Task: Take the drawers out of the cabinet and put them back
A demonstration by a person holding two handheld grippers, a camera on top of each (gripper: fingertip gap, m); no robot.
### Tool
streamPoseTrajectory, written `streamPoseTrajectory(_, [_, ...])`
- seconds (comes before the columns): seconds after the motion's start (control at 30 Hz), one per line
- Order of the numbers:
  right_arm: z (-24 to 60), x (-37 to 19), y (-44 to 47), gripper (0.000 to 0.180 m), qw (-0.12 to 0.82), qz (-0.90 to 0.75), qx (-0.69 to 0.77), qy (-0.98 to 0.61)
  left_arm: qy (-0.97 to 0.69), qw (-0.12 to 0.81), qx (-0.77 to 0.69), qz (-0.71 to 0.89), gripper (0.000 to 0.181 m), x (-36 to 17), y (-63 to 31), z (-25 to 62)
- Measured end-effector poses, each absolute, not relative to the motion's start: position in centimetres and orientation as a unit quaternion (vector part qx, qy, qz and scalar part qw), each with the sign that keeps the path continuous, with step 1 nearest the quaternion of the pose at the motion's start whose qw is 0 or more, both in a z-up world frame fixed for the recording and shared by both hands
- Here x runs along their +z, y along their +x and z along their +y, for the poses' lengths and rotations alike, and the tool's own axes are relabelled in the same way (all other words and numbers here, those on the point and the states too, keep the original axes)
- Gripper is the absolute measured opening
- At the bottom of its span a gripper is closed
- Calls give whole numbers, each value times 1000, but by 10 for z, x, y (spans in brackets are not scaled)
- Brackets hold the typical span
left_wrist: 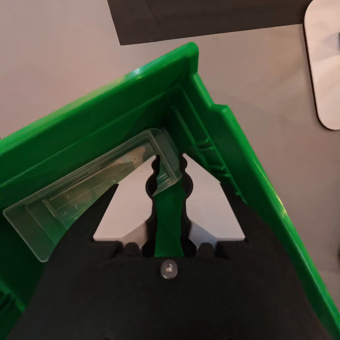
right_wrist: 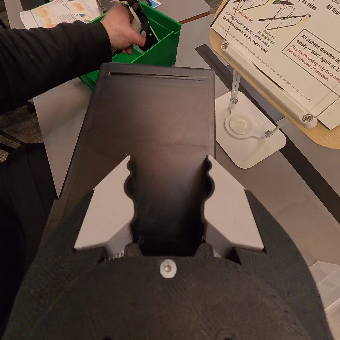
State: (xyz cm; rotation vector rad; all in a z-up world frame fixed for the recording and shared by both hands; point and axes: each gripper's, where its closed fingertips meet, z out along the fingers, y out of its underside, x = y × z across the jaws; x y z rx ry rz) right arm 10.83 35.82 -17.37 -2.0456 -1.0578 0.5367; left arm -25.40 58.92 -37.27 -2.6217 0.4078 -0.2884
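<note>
In the left wrist view my left gripper (left_wrist: 169,158) is down inside a green bin (left_wrist: 110,110). Its jaws are closed on the end wall of a clear plastic drawer (left_wrist: 88,189), which lies tilted against the bin's inner wall. In the right wrist view my right gripper (right_wrist: 168,159) is open and empty, just above the flat top of the black cabinet (right_wrist: 152,110). Behind the cabinet, a hand (right_wrist: 119,31) holds the left gripper (right_wrist: 147,39) in the green bin (right_wrist: 161,49). The cabinet's drawer slots are out of sight.
A document stand with a printed sheet (right_wrist: 287,51) rises at the right on a white base (right_wrist: 252,143), which also shows in the left wrist view (left_wrist: 322,64). Papers (right_wrist: 55,12) lie behind the bin. Something clear (right_wrist: 327,294) sits at the lower right. The grey table (right_wrist: 276,193) carries a dark strip (right_wrist: 217,62).
</note>
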Motion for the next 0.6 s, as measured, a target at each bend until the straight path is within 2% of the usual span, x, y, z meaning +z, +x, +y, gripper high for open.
streamPoseTrajectory(0.17, [358, -173, 108, 76, 382, -413, 212, -799, -947, 231, -121, 190, 15, -355, -250, 559])
streamPoseTrajectory(0.27, [358, -173, 108, 76, 383, -413, 212, -799, -928, 250, -155, 229, 13, -327, -239, 529])
streamPoseTrajectory(0.6, [358, -172, 108, 76, 386, -413, 214, -797, -847, 309, -137, 410, 11, -232, -198, 388])
